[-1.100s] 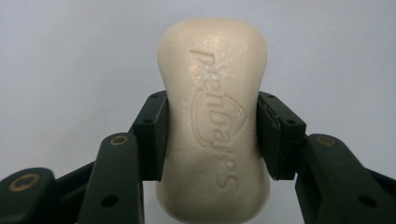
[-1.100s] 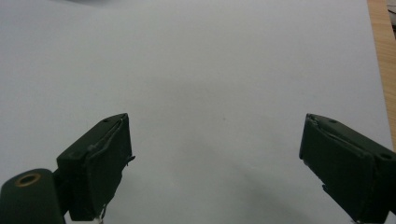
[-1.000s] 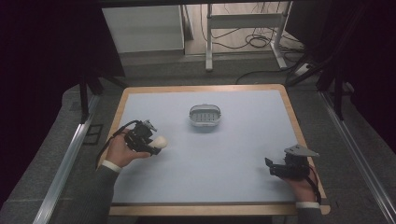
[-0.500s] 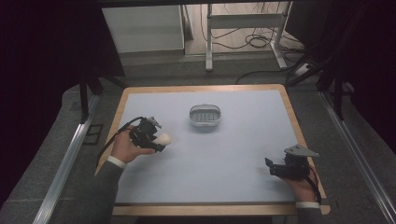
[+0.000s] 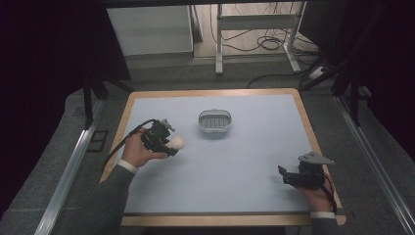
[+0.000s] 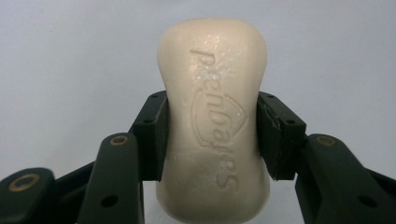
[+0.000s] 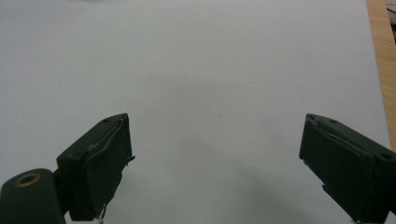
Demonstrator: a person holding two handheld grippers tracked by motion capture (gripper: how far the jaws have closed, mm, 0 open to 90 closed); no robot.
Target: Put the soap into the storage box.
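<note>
A cream bar of soap (image 6: 213,121) with embossed lettering is clamped between the black pads of my left gripper (image 6: 211,135). In the high view that left gripper (image 5: 169,144) hovers over the left part of the table with the soap (image 5: 177,142) sticking out toward the middle. A grey soap dish (image 5: 214,121) with a slotted bottom stands a little to its right and farther back. My right gripper (image 5: 285,175) rests near the table's front right corner. Its jaws stand wide apart over bare tabletop, right gripper (image 7: 215,158) holding nothing.
The table has a pale blue top (image 5: 235,161) with a wooden rim (image 5: 230,220). Beyond its far edge are a white cabinet (image 5: 149,29), a metal stand (image 5: 254,22) and cables on the floor. Metal rails (image 5: 68,171) run along both sides.
My left gripper has drifted slightly to the right and away from me with the soap still in it. The right gripper has stayed put.
</note>
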